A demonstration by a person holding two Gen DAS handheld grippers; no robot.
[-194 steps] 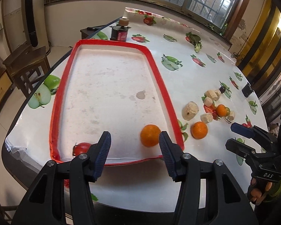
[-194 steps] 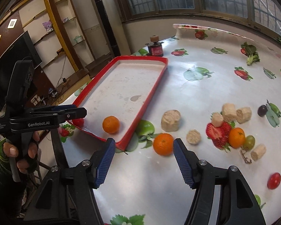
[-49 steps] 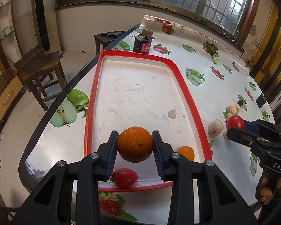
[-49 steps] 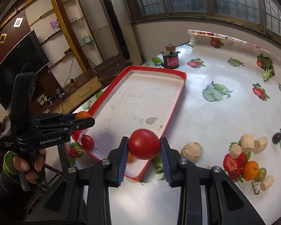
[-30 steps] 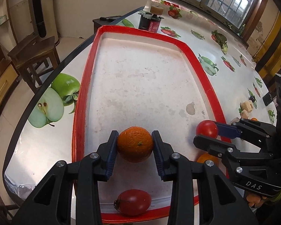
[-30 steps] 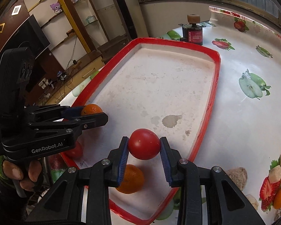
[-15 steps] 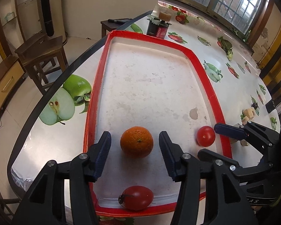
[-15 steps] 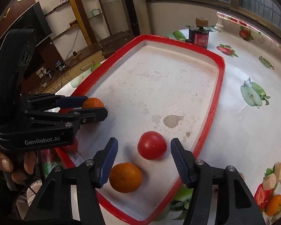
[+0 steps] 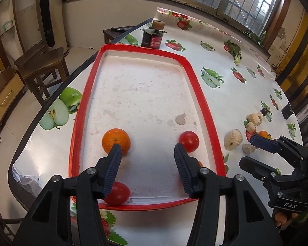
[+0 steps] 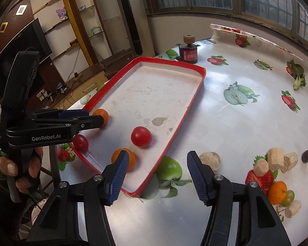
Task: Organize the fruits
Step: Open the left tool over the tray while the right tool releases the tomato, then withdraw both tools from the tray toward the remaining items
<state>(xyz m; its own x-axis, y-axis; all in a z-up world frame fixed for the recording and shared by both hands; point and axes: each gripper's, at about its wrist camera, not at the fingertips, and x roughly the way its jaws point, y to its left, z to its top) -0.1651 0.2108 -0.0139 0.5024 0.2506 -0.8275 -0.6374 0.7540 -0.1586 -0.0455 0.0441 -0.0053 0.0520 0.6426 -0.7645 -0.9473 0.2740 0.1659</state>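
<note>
A red-rimmed white tray (image 9: 197,94) (image 10: 195,94) lies on the table. In it sit an orange (image 9: 116,140) (image 10: 101,114), a red tomato (image 9: 189,141) (image 10: 141,137), a second tomato (image 9: 117,192) (image 10: 80,142) at the near rim and a second orange (image 10: 123,159). My left gripper (image 9: 145,160) is open and empty above the tray's near end. My right gripper (image 10: 157,168) is open and empty over the tray's near right corner. A small orange (image 10: 277,192) lies on the table to the right.
Beige cork-like pieces (image 10: 209,161) (image 10: 275,160), a green grape (image 10: 288,197) and a dark grape (image 10: 307,155) lie on the fruit-print tablecloth right of the tray. A dark jar (image 9: 153,38) stands beyond the tray's far end. A wooden stool (image 9: 41,65) stands off the table's left edge.
Both grippers opened and drew back. The left one set its orange down in the tray, the right one its tomato. Both fruits now rest on the tray floor.
</note>
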